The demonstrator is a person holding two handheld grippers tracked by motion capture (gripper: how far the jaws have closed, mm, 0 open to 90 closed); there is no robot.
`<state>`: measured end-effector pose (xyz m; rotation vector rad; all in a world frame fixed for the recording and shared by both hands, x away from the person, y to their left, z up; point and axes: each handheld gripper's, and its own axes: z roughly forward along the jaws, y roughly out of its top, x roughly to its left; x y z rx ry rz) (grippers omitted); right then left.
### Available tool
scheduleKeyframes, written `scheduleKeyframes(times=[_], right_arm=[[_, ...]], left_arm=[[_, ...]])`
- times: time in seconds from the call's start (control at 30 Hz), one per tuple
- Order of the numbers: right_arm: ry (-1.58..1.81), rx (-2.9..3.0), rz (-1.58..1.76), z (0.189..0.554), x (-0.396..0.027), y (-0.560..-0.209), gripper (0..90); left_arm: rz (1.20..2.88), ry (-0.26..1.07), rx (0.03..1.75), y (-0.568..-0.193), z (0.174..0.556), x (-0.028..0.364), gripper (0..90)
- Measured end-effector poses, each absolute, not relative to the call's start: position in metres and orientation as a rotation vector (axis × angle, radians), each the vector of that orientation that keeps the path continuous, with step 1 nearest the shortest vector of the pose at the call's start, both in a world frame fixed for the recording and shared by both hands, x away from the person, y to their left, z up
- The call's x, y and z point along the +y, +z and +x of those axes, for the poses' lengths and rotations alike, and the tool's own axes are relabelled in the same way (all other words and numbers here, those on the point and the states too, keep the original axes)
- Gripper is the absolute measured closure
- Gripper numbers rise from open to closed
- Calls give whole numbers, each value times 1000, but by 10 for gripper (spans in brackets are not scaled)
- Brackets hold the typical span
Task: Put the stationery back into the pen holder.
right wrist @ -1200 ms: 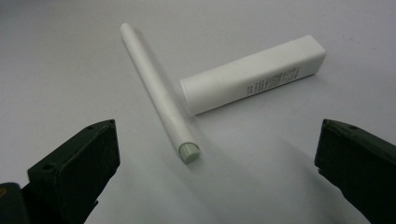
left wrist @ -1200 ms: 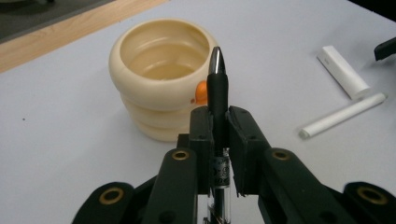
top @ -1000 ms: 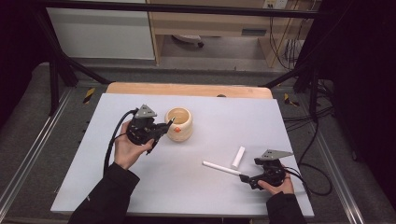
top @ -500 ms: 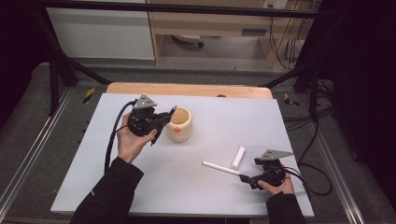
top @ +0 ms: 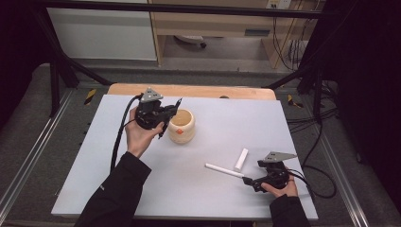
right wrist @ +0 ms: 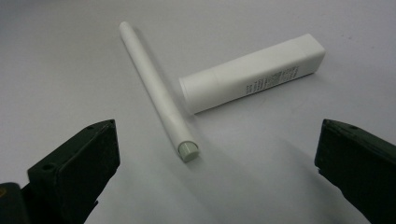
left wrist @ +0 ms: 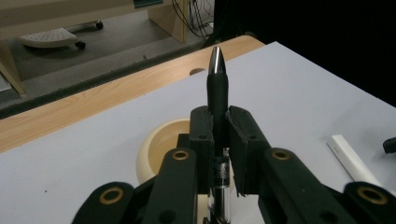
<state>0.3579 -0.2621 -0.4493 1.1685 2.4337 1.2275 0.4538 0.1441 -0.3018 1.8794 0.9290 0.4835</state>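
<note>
Pen (left wrist: 218, 88) sits clenched between my left jaws, its long axis running straight out along them, tip forward and raised off the worktop (top: 94, 179). My left gripper (top: 166, 118) hangs just beside the cup (top: 182, 126), at its left rim in the high view, so the mouth lies a little ahead and below the pen. I judge the next move turns on tipping that axis down over the opening. My right gripper (right wrist: 215, 172) rests well apart, jaws released and wide, facing the white stick (right wrist: 156, 93) and white tube (right wrist: 254, 72) lying flat on the worktop
</note>
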Motion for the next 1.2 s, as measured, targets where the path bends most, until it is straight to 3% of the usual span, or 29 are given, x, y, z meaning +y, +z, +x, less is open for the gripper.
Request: scheduleKeyframes(times=[1.2], right_arm=[[1229, 2436, 1162, 358, -263, -449, 6]], left_arm=[[1805, 522, 954, -310, 509, 113, 797]])
